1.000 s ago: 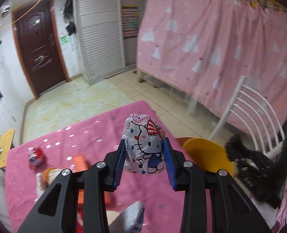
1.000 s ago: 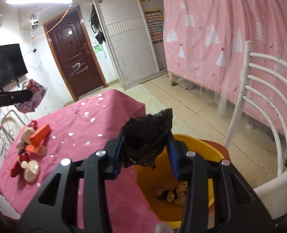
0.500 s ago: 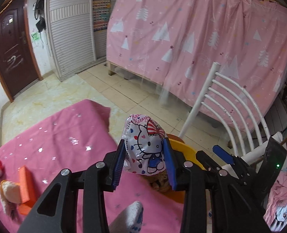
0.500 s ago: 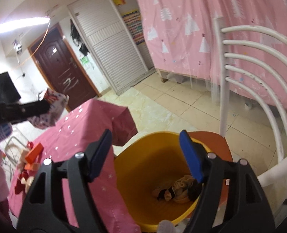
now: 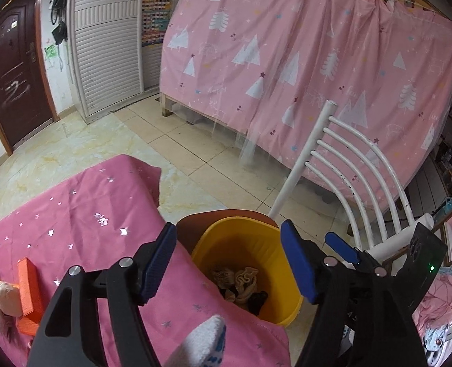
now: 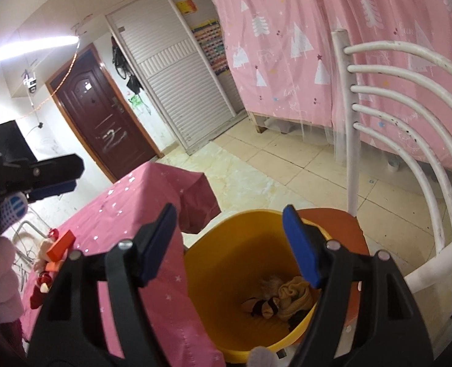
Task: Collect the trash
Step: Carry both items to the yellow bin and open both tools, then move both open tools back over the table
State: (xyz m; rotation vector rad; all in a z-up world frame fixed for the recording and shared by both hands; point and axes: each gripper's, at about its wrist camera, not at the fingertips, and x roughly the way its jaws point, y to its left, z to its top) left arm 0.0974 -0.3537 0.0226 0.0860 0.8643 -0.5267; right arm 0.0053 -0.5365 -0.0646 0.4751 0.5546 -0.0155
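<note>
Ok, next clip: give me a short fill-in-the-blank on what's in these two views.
The bin standing on the chair seat is ____ in colour.
Nothing sits between the left gripper's ____ blue fingers.
The cloth on the table is ____ with small stars.
The box lying on that cloth is ____.

Missing words: yellow; open; pink; orange

Directly below both grippers, the yellow bin's [image 5: 275,278] mouth is unobstructed. The pink-clothed table [image 5: 82,235] edge touches its left side; a white chair back [image 6: 388,128] rises close on the right. Ahead, bare tiled floor [image 5: 195,150].
</note>
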